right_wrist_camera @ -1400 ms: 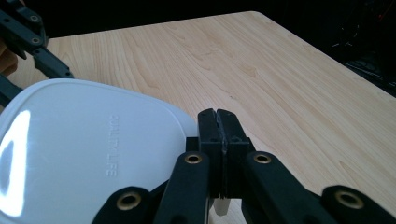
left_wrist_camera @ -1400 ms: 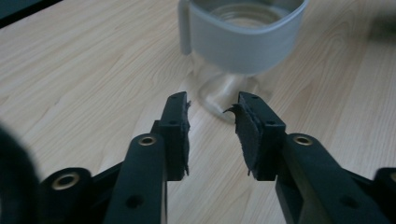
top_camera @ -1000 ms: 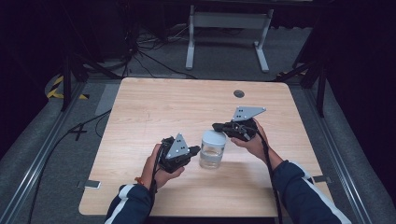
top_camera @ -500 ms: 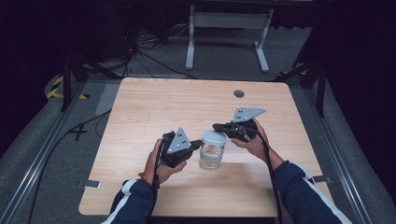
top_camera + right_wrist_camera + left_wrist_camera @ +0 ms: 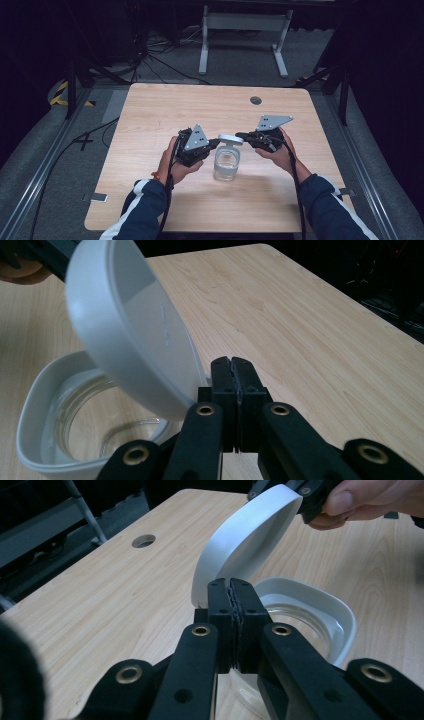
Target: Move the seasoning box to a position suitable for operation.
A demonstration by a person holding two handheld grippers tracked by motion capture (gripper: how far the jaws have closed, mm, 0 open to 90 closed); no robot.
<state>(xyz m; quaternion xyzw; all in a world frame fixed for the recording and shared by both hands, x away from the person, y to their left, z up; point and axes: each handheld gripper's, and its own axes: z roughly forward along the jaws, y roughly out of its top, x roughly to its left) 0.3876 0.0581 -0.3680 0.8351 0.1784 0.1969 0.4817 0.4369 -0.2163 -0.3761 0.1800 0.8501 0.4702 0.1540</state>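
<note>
The wooden table (image 5: 150, 115) carries a clear jar (image 5: 226, 165) near its middle, open at the top, with a white collar round its mouth. Just above that mouth hangs the round white lid (image 5: 230, 139), tilted, with both tools at its rim. The left gripper (image 5: 216, 144) pinches the lid's left edge, the right gripper (image 5: 241, 135) its right edge, both nearly shut. The lid sits between them, equally near each hand, so lifting it clear depends on both rising together.

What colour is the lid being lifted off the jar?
White, glossy; the lid shows best in the left gripper view.
</note>
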